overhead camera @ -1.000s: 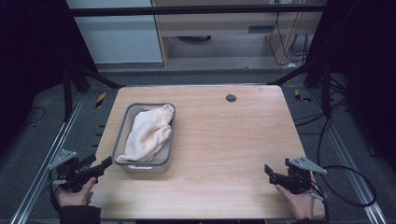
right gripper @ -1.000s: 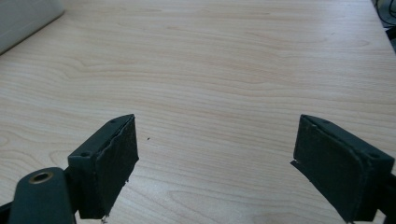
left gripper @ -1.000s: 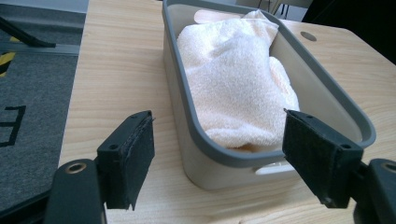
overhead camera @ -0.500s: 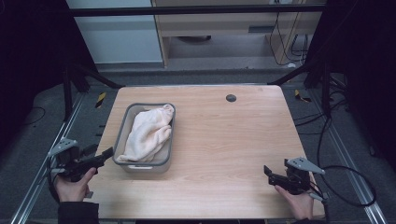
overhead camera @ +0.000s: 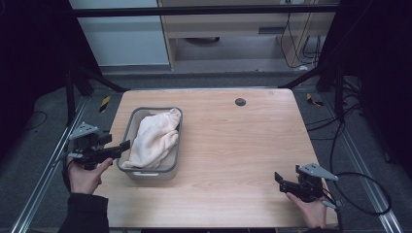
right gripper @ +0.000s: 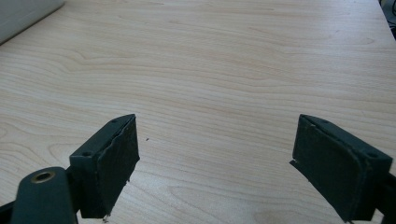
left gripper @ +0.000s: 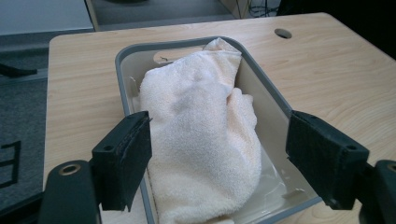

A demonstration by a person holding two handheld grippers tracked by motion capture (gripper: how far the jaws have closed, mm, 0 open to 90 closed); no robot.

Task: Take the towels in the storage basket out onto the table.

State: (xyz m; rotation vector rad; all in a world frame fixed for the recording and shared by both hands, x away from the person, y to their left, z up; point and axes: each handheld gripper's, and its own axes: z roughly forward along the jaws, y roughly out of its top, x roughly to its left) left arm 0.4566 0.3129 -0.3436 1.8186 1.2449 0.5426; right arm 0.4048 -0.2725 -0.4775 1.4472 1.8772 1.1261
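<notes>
A cream terry towel (left gripper: pixel 201 140) fills the grey rectangular plastic tub (overhead camera: pixel 136 121) on the light wooden surface (overhead camera: pixel 233 145). The left claw (left gripper: pixel 217 161) gapes toward it; the right claw (right gripper: pixel 217 163), open, faces bare wood.

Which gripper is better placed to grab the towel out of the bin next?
Left. The left gripper is open and sits at the bin's near-left rim, its jaws framing the towel in its own view. The right gripper, also open, sits far across bare table.
</notes>
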